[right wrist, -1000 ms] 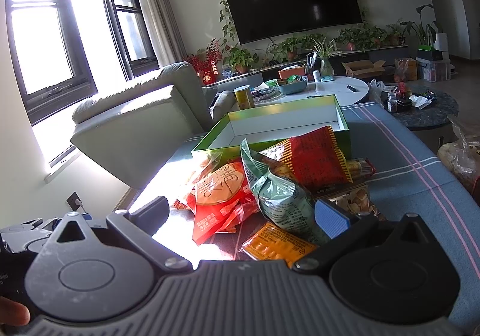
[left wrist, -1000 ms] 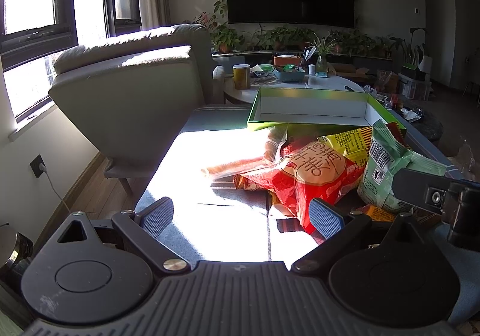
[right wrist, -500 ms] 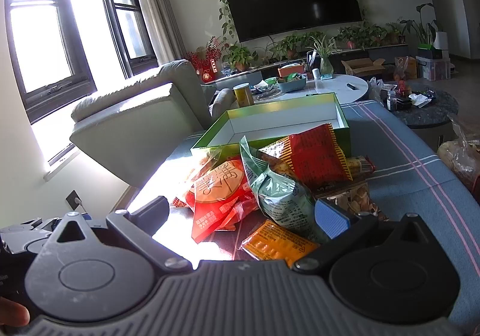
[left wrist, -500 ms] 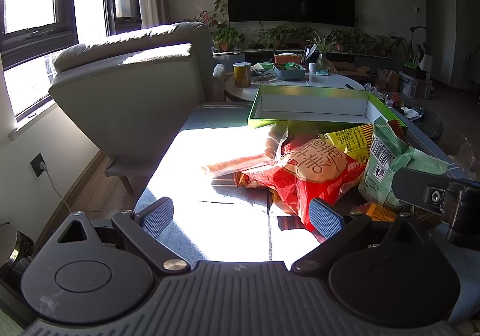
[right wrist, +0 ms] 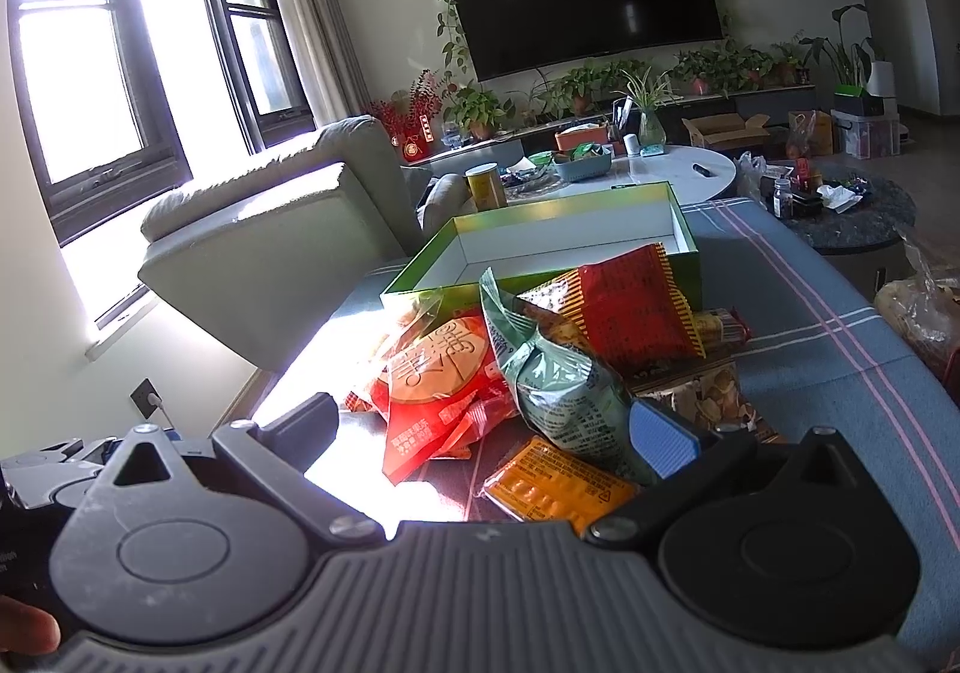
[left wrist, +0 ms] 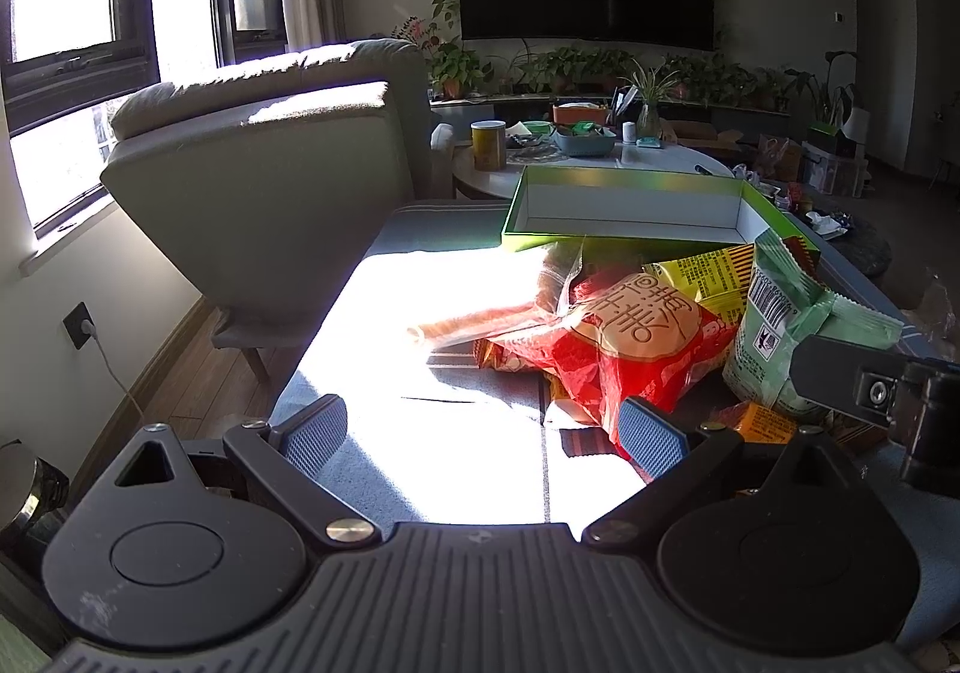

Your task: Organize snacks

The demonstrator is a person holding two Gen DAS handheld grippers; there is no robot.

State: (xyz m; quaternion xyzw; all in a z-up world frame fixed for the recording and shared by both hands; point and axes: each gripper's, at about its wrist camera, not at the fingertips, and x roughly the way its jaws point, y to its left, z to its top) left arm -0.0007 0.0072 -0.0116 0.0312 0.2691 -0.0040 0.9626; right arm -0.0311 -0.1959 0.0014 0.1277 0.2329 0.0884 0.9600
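Little is shifting since a moment ago: both views are creeping slightly toward the snack pile (right wrist: 540, 373), heaped mid-frame on the worktop (right wrist: 840, 361) before the empty green box (right wrist: 570, 247). Your left claw (left wrist: 480, 433) and right claw (right wrist: 498, 427) are both hanging apart, gripping nothing. Closing on the green bag (right wrist: 558, 397) (slippery, puffed) is risking a slip, or dragging the orange packet (right wrist: 558, 487) along.

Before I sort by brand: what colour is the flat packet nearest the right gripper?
Orange, clearest in the right wrist view.
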